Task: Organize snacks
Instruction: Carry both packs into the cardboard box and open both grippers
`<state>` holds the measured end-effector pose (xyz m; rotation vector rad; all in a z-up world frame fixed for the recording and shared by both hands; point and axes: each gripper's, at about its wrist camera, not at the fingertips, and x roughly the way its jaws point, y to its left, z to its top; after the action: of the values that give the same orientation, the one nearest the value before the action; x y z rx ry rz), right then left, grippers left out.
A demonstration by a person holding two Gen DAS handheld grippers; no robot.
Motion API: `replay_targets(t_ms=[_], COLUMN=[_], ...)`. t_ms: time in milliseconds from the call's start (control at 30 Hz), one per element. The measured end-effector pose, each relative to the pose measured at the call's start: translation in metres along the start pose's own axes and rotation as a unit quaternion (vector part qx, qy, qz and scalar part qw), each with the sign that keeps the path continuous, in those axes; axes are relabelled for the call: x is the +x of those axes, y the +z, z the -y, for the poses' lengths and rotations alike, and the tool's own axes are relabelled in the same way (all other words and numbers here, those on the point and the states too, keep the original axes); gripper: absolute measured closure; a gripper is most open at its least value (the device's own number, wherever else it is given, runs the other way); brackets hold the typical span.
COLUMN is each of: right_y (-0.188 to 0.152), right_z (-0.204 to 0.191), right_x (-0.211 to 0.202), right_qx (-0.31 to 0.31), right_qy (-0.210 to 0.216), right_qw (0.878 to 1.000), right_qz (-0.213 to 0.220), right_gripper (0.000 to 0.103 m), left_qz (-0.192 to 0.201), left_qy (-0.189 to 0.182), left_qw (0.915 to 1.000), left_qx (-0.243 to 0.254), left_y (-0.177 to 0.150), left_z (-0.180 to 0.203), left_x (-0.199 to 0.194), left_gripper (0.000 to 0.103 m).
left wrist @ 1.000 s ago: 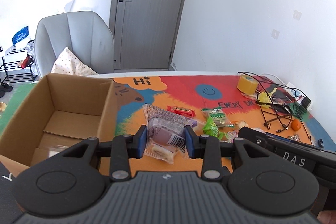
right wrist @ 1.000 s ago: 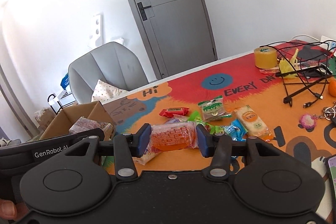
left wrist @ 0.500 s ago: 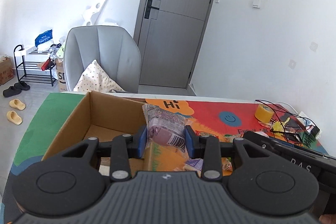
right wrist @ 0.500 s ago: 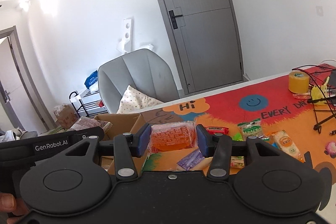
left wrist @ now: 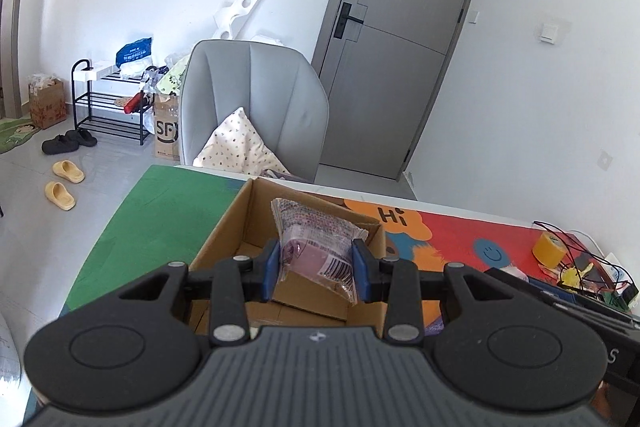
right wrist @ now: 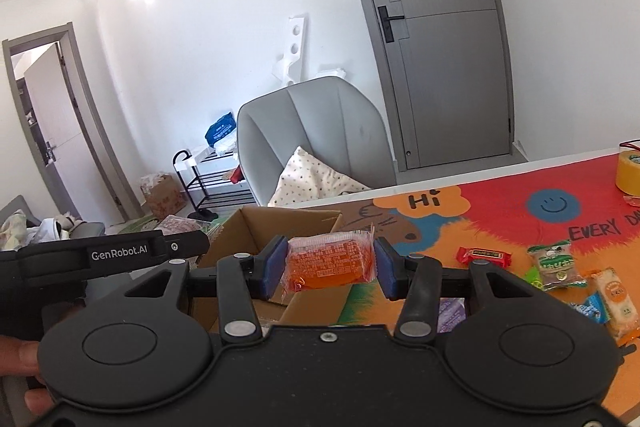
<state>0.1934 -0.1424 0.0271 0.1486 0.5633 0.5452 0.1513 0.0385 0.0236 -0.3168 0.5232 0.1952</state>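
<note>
Both grippers have swung over to the box (left wrist: 240,223), which now sits right under them at the mat's (left wrist: 160,211) left edge. Left gripper (left wrist: 315,269) clamps a purple pack (left wrist: 316,247) above its interior; right gripper (right wrist: 327,267) clamps an orange pack (right wrist: 330,261) over its near-right corner. Loose snacks (right wrist: 554,263) lie toward the mat's right, chair (left wrist: 256,107) behind.

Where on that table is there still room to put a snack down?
The green stretch of mat left of the brown cardboard box is bare, as is the red patch around the blue smiley. It is crowded among the loose wrapped snacks on the orange part.
</note>
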Motion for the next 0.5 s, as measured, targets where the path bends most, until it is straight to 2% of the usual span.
replay_targets(t_ms=[267, 433, 500], right_y=[0.005, 0.004, 0.002], right_z=[-0.017, -0.027, -0.031], right_x=[0.026, 0.039, 0.043], right_qx=[-0.013, -0.02, -0.025], right_qy=[0.035, 0.045, 0.052], right_qw=[0.999, 0.998, 0.998], right_qz=[-0.019, -0.031, -0.036], right_gripper=[0.056, 0.056, 0.055], left_qz=[-0.008, 0.004, 0.017], left_qy=[0.023, 0.028, 0.034], left_qw=[0.9996, 0.9993, 0.999], left_qx=[-0.016, -0.025, -0.025], left_y=[0.0, 0.002, 0.003], left_z=[-0.019, -0.027, -0.03], left_x=[0.009, 0.003, -0.002], left_gripper=[0.065, 0.057, 0.048])
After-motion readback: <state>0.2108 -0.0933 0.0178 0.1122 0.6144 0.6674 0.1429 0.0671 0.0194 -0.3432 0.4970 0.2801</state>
